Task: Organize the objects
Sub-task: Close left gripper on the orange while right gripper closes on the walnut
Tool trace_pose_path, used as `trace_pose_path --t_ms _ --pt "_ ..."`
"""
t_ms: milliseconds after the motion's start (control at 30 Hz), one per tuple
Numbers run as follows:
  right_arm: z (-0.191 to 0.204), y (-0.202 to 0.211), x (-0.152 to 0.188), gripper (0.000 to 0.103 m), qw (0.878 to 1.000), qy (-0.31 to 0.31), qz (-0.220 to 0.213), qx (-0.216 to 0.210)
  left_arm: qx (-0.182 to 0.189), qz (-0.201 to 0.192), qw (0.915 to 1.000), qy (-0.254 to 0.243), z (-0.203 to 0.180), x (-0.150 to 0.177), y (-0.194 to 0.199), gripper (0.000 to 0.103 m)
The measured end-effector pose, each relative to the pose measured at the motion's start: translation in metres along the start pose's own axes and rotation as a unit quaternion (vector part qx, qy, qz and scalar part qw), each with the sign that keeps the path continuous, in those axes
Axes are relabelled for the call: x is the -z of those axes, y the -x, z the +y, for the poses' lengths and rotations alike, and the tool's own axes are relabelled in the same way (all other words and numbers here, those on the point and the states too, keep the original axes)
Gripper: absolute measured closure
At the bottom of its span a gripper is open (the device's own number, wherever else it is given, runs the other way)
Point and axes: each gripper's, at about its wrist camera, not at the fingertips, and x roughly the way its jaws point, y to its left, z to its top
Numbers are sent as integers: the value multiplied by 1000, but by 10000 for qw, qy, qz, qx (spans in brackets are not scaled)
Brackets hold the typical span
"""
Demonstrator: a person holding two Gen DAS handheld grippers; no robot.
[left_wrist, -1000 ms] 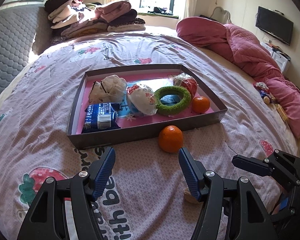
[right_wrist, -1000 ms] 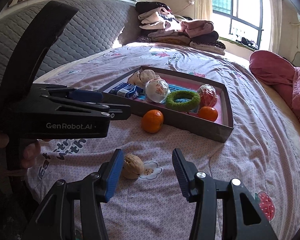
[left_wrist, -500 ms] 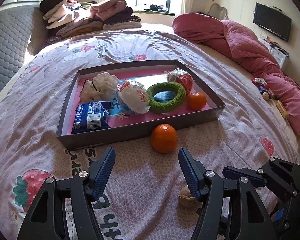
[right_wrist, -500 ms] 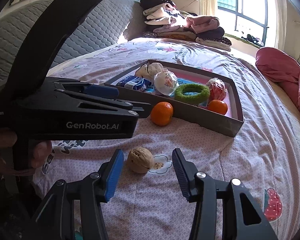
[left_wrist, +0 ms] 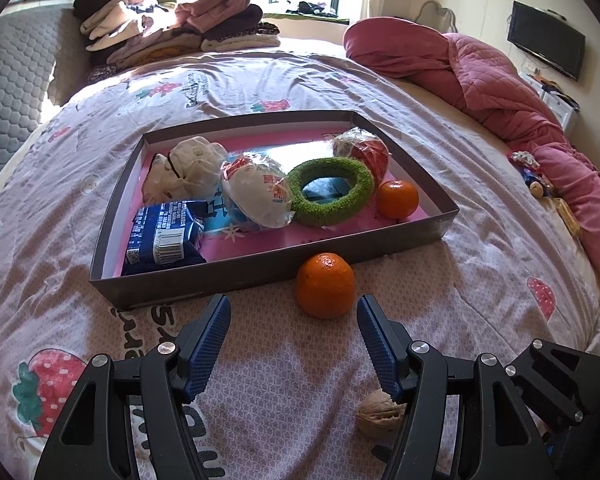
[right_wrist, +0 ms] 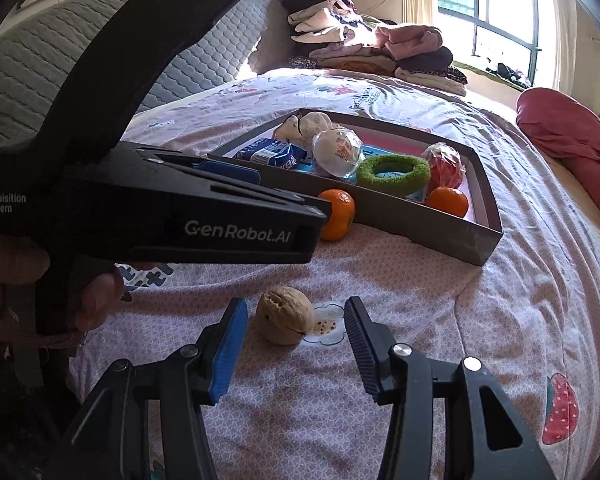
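We find both claws wide and empty. The right claw [right_wrist: 296,316] frames the walnut [right_wrist: 285,315] on the bed, near the tray [right_wrist: 440,232]. The left claw [left_wrist: 294,320] faces the loose orange [left_wrist: 325,285]. We advise centring the walnut, then closing gently.

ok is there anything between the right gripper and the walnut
Nothing visible. The walnut lies on the bedsheet just ahead of the open right gripper, near its left finger. The left gripper sits farther back, near the orange.
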Motion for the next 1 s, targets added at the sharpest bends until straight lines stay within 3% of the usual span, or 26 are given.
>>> trace_pose_path --t_ms 700,1000 --pt "3 -17 7 56 9997 168 -83 145 181 105 9998 -26 -6 -8 -27 36" --pt "5 -20 7 62 9997 186 -88 98 283 174 9994 -33 -7 -7 -34 55"
